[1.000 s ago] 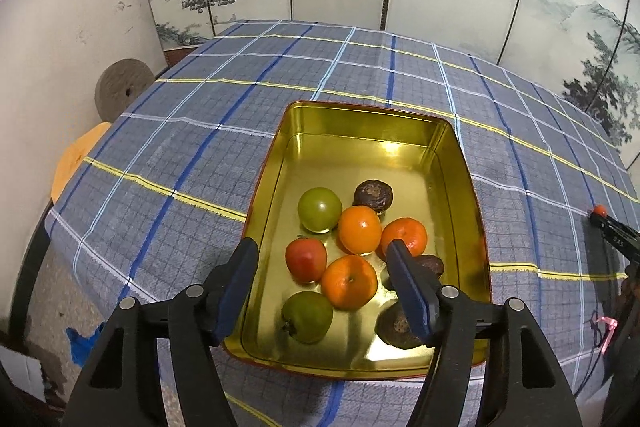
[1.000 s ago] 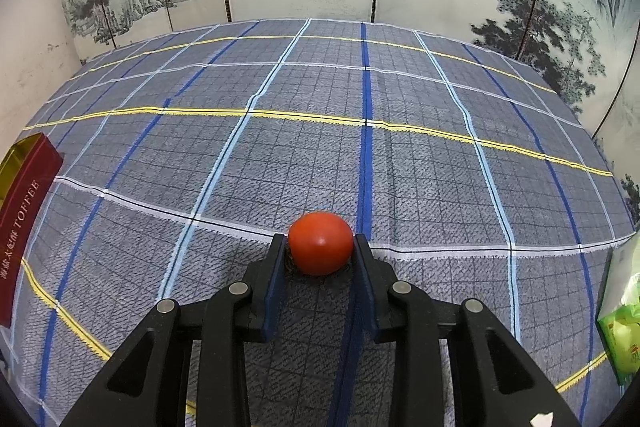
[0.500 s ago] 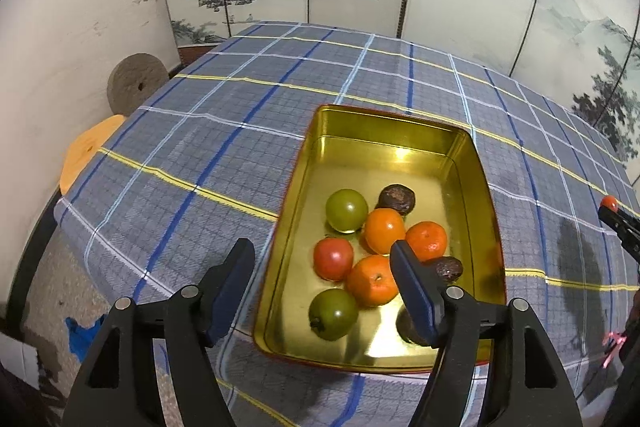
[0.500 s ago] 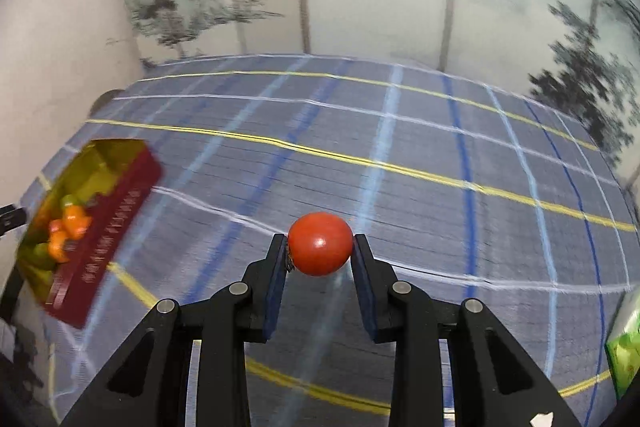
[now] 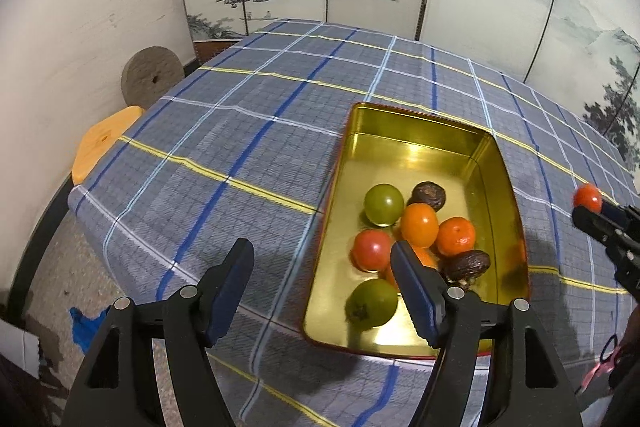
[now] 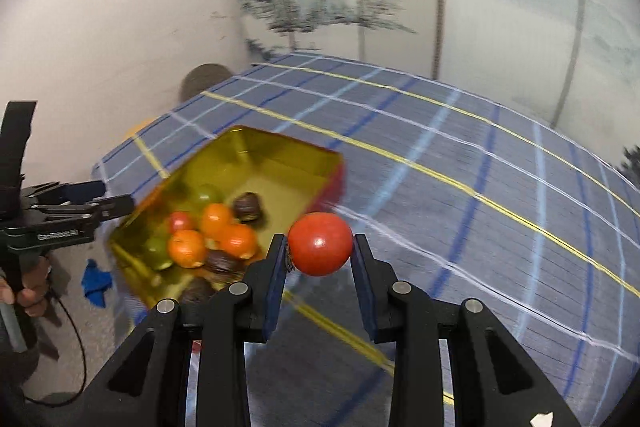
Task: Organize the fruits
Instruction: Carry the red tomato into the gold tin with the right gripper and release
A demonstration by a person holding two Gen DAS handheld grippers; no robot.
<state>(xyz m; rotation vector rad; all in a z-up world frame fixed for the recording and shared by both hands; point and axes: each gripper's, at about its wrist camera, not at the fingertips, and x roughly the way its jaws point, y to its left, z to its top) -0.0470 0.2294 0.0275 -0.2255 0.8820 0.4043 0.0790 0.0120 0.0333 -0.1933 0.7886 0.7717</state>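
Nearest, I am holding my right tool (image 6: 320,247) clamped on a round red fruit (image 6: 320,243), above the desk (image 6: 460,211) just beside the tin. My left tool (image 5: 322,283) is hanging apart, gripping nothing. Beyond, the gold tin (image 5: 486,163) is lying with its long axis running away from me, already holding nine or so fruits; this one is still awaiting placement.

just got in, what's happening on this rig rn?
A person is sorting fruit into a gold tin on a plaid-covered table. The right gripper is shut on a red tomato, held in the air just beside the tin and not yet dropped in. The left gripper hangs open and empty over the tin's near left edge. The tin already holds green and red tomatoes, tangerines and dark wrinkled fruits.
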